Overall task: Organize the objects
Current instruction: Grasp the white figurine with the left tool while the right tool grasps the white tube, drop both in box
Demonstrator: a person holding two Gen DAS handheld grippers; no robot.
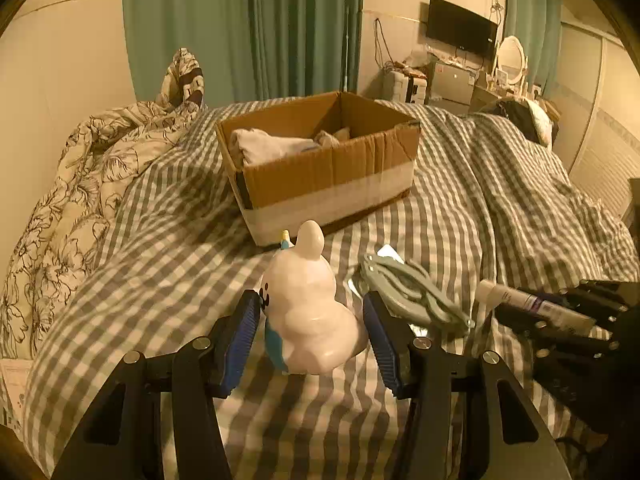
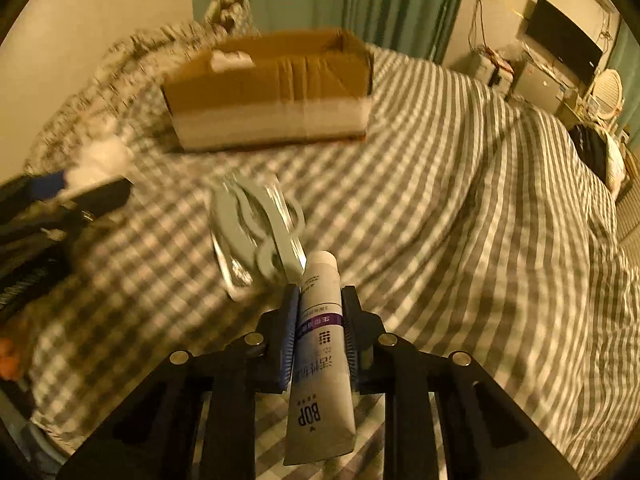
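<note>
A white rabbit-shaped figure (image 1: 308, 300) with a blue side lies on the checked bed cover between the open fingers of my left gripper (image 1: 310, 306); the pads stand just apart from it. My right gripper (image 2: 320, 300) is shut on a white tube (image 2: 320, 344) with a purple band, held above the bed; it also shows in the left wrist view (image 1: 532, 304). A pale green packet of hooks (image 1: 412, 292) lies between the two grippers, also in the right wrist view (image 2: 256, 228). An open cardboard box (image 1: 320, 160) with folded cloth inside stands further back on the bed.
A floral quilt (image 1: 80, 184) is bunched at the left by the wall. Green curtains hang behind the box. A cluttered dresser with a TV (image 1: 460, 28) and a mirror stands at the far right. The bed cover (image 1: 500, 200) is rumpled at the right.
</note>
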